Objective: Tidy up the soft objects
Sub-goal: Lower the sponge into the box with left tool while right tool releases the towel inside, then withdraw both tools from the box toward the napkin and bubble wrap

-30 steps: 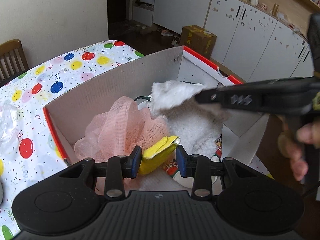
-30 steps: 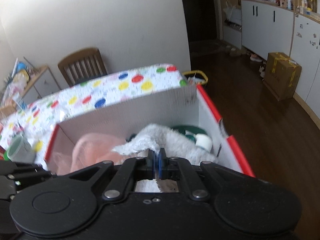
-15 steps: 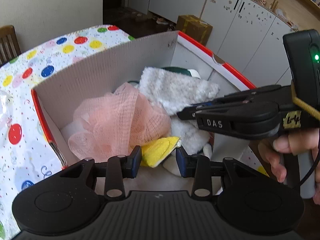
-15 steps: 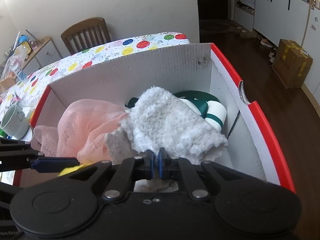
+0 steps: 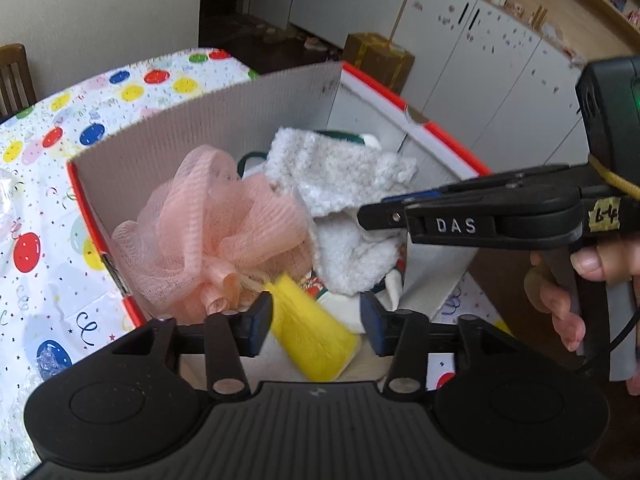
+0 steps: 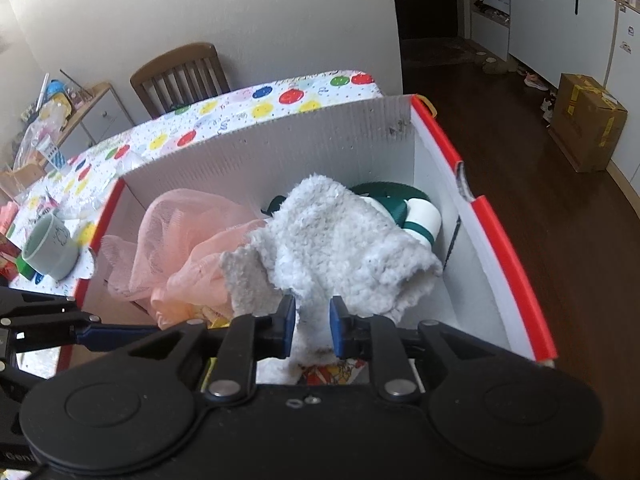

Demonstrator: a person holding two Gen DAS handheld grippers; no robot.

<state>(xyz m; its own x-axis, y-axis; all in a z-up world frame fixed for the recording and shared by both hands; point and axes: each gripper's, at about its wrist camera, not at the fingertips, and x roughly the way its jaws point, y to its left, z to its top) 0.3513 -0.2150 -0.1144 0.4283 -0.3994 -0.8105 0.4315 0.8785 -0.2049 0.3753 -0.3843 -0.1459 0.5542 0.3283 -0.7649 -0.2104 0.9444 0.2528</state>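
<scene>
**Soft things piled in one red-edged box, both tools spread**

Inside the cardboard box [image 6: 492, 240], one white fluffy cloth [image 6: 340, 240] lies draped over the heap, its front fold hanging just ahead of the right tool [image 6: 313, 326]. That tool's blue-padded fingers stand a little apart with the cloth's edge showing in the gap; neither pad visibly presses it. One pink mesh sponge [image 5: 208, 232] sits against the cloth on its left side, reaching up near the corrugated back wall. One yellow sponge [image 5: 312, 332] lies tilted low at the box's near edge, between the spread fingers of the left tool [image 5: 316, 324], close to the left pad and clear of the other. One white and green roll [image 6: 420, 220] rests behind the cloth by the right wall.

From the left wrist view, the right tool comes in sideways from the right, level, held by a hand [image 5: 580, 280] curled round its grip. The box stands on a bench [image 5: 48, 240] covered in a spotted cloth, where one pale green mug [image 6: 48, 248] stands beside the box. One wooden chair [image 6: 180, 76] stands at the far end.
</scene>
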